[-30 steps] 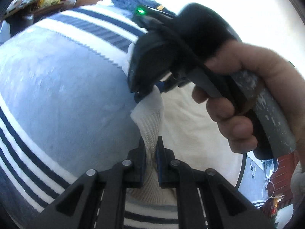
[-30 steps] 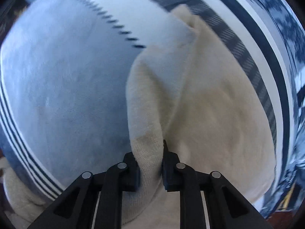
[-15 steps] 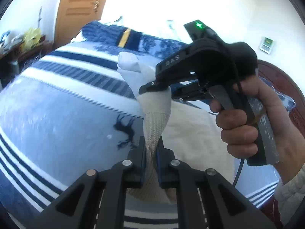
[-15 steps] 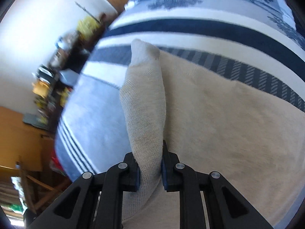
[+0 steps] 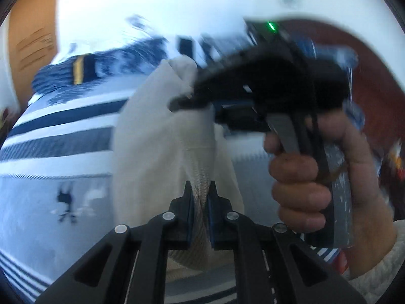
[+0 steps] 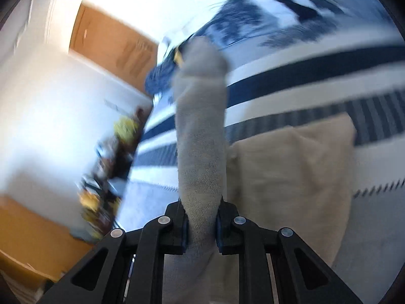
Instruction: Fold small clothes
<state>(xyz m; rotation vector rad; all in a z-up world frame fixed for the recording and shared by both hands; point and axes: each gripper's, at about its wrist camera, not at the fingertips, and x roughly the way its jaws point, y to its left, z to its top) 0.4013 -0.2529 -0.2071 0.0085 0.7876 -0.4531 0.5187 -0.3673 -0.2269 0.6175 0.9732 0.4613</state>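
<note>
A pale sock (image 5: 196,157) is stretched between both grippers above the bed. My left gripper (image 5: 200,187) is shut on its ribbed cuff. My right gripper (image 5: 195,106), held by a hand (image 5: 298,177), clamps the sock further up, and the toe (image 5: 182,63) pokes out beyond it. In the right wrist view the right gripper (image 6: 201,207) is shut on the sock (image 6: 200,126), which stands up between the fingers. Both views are blurred by motion.
A cream cloth (image 6: 291,172) lies flat on the blue-and-white striped bed (image 6: 303,81). A dark blue bundle (image 5: 63,76) sits at the bed's head by a red-brown headboard (image 5: 367,63). A cluttered shelf (image 6: 108,152) and a wooden door (image 6: 114,45) stand beyond the bed's side.
Both grippers have lifted the sock up off the bed and swung round, so the wall, door and headboard have come into view. Both grips have held.
</note>
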